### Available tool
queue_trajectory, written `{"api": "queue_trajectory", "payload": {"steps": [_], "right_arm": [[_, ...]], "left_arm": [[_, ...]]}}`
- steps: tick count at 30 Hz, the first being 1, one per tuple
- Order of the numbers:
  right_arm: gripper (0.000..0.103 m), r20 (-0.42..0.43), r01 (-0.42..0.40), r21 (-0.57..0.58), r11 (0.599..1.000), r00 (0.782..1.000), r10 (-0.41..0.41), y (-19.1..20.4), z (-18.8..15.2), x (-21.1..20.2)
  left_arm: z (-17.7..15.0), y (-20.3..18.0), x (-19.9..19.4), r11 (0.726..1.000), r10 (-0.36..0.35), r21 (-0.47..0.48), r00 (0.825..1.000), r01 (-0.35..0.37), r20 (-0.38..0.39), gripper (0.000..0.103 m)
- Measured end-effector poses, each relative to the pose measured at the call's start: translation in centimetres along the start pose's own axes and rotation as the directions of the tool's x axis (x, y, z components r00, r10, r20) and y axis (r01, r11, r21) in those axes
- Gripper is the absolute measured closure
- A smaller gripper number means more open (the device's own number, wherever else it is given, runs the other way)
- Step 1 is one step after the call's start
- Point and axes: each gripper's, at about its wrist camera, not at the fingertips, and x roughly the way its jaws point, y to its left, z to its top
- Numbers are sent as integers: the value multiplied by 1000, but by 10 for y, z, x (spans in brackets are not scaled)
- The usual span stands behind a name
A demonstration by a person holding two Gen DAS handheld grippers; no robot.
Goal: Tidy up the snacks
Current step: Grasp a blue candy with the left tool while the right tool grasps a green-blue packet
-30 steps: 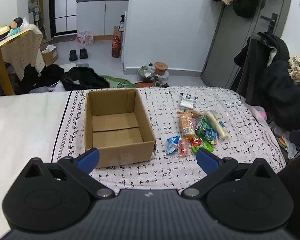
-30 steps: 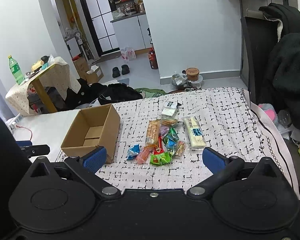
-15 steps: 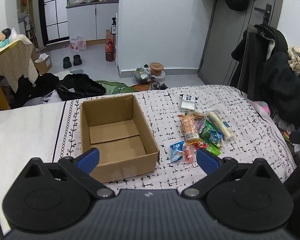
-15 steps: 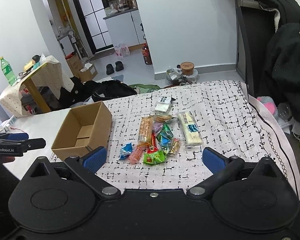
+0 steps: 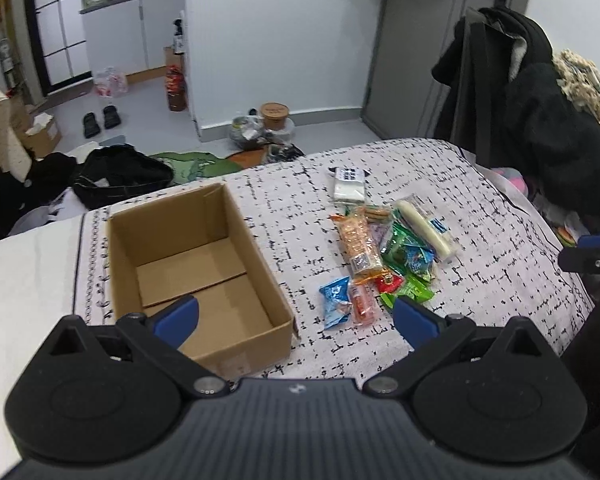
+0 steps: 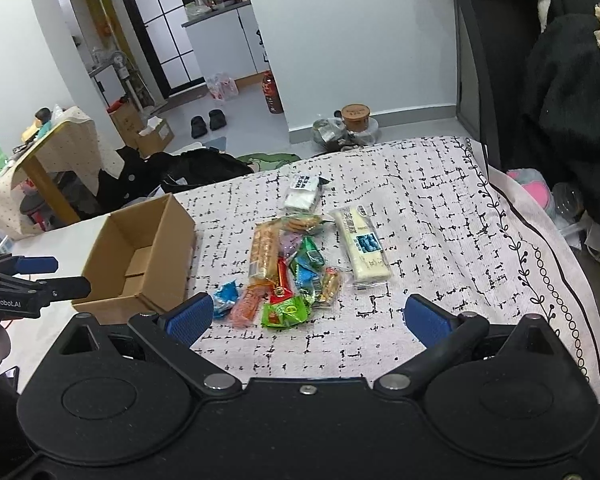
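We have packed nothing yet: the cardboard box [image 5: 196, 264] sits empty, the snack packets [image 6: 296, 264] lie heaped beside it on the bed [image 6: 440, 240], and our left hand-held gripper [image 5: 296, 318] and right hand-held gripper [image 6: 308, 318] are both spread and empty.

The bed [image 6: 440, 216], spread with a black-patterned white cover, carries an open cardboard box [image 5: 188, 264] ahead-left of the right tool [image 6: 308, 320] and a cluster of snack packets [image 6: 296, 268] lying straight ahead of it.

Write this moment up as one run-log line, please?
left gripper: open, empty | right gripper: open, empty | cardboard box: empty | snack pile: beside box, untouched
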Motion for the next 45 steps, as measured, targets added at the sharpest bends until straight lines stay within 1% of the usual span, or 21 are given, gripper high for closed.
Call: {"api": "queue_trajectory", "payload": {"steps": [2,5,6,9,11,13,18,20,21,23,26,29,32,34,36,40,42,45], "right_arm": [[0,-12,2,-1,1000,1000,-2,-1,0,6],[4,-29,6,7,1000,1000,-6,-2,1,16],[7,-36,6,10,1000,999,-6,-2,1,19],[11,-46,18,8,1000,999,-18,-1,1,28],[16,-48,28,3,1000,998,-28,0,2,34],[23,-55,26,15,1000,998,-25,-2,2,39],[31,-74,27,39,999,997,-24,-2,3,53],[34,-76,33,46,998,997,-29,-2,3,58],[35,-74,39,49,998,997,-35,-2,4,60],[38,-72,47,57,997,996,-43,-1,4,64],[39,-68,62,70,996,996,-57,2,4,69],[39,-65,76,71,995,995,-72,8,3,75],[39,-65,89,68,994,994,-85,16,2,82],[39,-66,97,69,993,994,-93,20,1,86],[39,-67,106,74,992,993,-102,23,1,91],[39,-63,128,72,989,990,-123,27,0,100],[39,-61,135,77,988,990,-131,27,0,104],[40,-58,141,84,986,989,-136,27,1,109]], "left_arm": [[2,-1,7,1000,-12,14,1000,12,-8,0],[7,-2,19,999,-39,24,999,39,-17,1],[9,-2,24,998,-52,20,998,53,-24,1],[13,-4,38,996,-80,26,996,81,-38,2],[16,-7,45,995,-94,39,995,96,-44,3],[18,-11,53,991,-118,58,992,120,-52,6],[23,-17,75,985,-145,79,985,152,-91,17],[24,-19,84,986,-138,81,985,146,-103,21],[25,-20,89,986,-133,87,985,143,-114,27],[25,-22,97,984,-137,94,982,150,-132,32],[27,-25,111,985,-131,89,978,146,-161,39],[29,-27,123,986,-128,83,976,144,-178,42],[30,-34,132,985,-121,95,973,142,-195,43],[30,-38,138,985,-120,100,970,143,-210,46],[29,-41,146,984,-123,95,967,148,-225,50],[27,-44,162,991,-97,70,963,118,-253,58],[25,-45,170,994,-74,59,960,93,-270,66],[22,-47,179,997,-49,41,958,63,-283,73]]}}
